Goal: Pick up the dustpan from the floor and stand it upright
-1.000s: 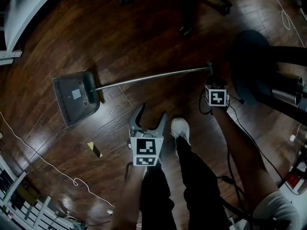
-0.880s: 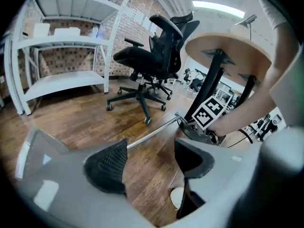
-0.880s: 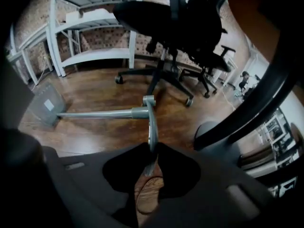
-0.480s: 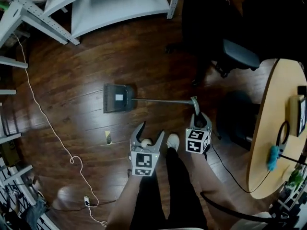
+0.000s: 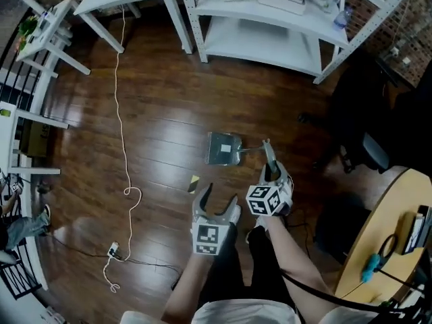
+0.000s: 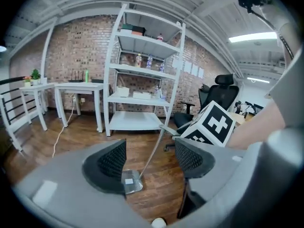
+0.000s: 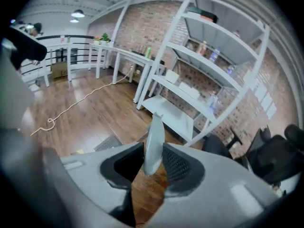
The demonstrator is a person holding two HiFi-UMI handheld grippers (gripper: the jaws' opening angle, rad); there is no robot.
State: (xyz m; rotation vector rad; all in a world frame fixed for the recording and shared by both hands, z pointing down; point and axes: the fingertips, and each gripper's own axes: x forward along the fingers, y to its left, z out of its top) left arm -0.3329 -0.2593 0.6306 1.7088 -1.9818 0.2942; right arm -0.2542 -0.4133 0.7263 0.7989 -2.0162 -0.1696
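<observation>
Since a second ago we've tipped dustpan [image 5: 223,148] up: pan on floor [image 5: 155,127], handle [image 7: 153,144] standing. Right gripper [image 5: 272,173] jaws just loosening, handle tip between them. Left gripper [image 5: 217,200] spread wide, empty. Basically done, we reckon.

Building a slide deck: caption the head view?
Dustpan on wooden floor, handle between just-opening jaws of right gripper; left gripper open.

No text is legible; the white label [image 6: 128,180] on the dustpan [image 5: 217,155] is too small to read.

Office-like workroom, brick wall [image 6: 71,51], white metal shelving [image 6: 135,121], swivel chair [image 6: 223,91] (wood floor [image 5: 155,113])
</observation>
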